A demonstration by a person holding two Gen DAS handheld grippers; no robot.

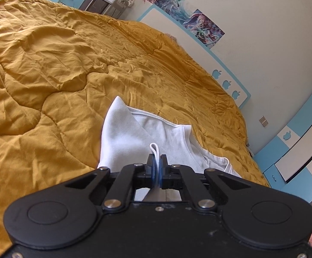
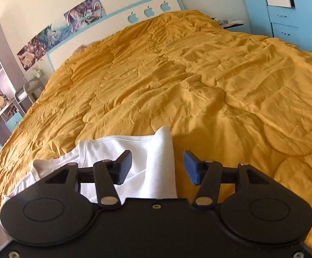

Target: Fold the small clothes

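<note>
Here white garment (image 2: pixel 134 157) lies under right tongs (image 2: pixel 157 167)

Left gripper (image 1: pixel 157 158) clamped, right gripper (image 2: pixel 157 164) agape.

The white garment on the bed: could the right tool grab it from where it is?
Probably yes: the right tool is open, with the white garment just beyond its pads and nothing between them.

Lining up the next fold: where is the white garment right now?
The white garment lies on the mustard quilt just ahead of both grippers, its edge pinched in the shut left gripper.
</note>
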